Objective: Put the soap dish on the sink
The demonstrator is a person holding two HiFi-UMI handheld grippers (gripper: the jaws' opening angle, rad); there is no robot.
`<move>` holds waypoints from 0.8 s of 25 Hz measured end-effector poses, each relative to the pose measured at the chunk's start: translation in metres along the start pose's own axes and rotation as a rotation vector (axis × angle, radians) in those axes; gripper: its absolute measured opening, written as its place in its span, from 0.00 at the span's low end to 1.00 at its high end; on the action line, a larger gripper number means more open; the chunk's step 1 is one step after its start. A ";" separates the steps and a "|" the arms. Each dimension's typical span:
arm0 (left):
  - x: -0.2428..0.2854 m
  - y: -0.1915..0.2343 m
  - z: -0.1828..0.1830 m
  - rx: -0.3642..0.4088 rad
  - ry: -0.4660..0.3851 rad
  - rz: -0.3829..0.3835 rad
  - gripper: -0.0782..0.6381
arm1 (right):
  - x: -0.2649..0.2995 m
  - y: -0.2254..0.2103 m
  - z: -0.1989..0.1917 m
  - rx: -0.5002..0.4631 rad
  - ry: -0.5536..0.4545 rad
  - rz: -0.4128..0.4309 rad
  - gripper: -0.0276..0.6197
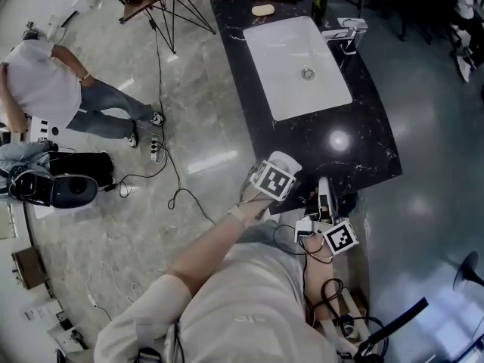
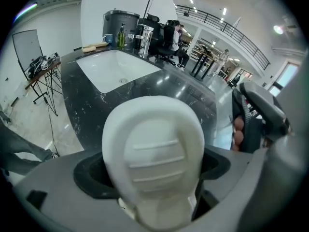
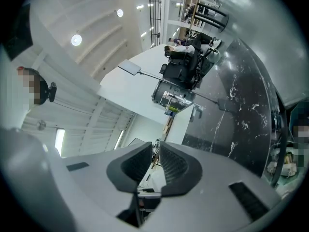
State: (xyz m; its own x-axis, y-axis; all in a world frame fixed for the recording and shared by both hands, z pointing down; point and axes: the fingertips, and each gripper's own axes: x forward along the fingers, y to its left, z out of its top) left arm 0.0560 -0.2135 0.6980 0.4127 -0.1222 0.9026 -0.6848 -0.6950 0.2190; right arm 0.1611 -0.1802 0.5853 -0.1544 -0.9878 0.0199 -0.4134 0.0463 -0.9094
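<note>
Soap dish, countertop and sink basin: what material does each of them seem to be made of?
Soap dish: probably plastic, possibly ceramic; white, matte, with moulded ribs.
Countertop: polished black stone or an imitation; white veins and a sharp lamp reflection.
Sink basin: likely glazed ceramic; plain white and smooth.

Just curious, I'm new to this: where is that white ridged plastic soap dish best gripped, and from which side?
By its narrower end, across the width, coming from the person's side, as the left gripper holds the white ridged plastic soap dish now. That end fits between the jaws and leaves the broad end free to set down.
</note>
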 end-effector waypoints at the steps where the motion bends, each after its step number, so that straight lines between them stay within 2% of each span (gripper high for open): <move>1: 0.002 0.000 0.000 0.005 0.004 0.002 0.79 | 0.000 0.000 0.000 0.000 -0.001 -0.001 0.14; 9: 0.014 0.001 -0.008 0.103 0.046 0.084 0.79 | -0.004 -0.001 -0.002 0.004 -0.007 -0.004 0.14; 12: 0.017 0.001 -0.009 0.108 0.052 0.100 0.79 | -0.005 -0.002 -0.002 0.007 -0.006 -0.004 0.14; 16: 0.013 -0.001 -0.006 0.111 0.033 0.088 0.79 | -0.009 0.002 -0.002 0.001 -0.005 0.006 0.14; 20: 0.001 -0.001 0.007 0.114 -0.032 0.086 0.80 | -0.010 0.006 -0.001 -0.001 -0.005 0.020 0.14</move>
State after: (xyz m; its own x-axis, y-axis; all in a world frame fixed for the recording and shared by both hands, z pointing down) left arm 0.0612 -0.2184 0.6958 0.3754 -0.2058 0.9037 -0.6464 -0.7569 0.0961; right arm 0.1592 -0.1700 0.5796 -0.1582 -0.9874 -0.0007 -0.4107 0.0665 -0.9094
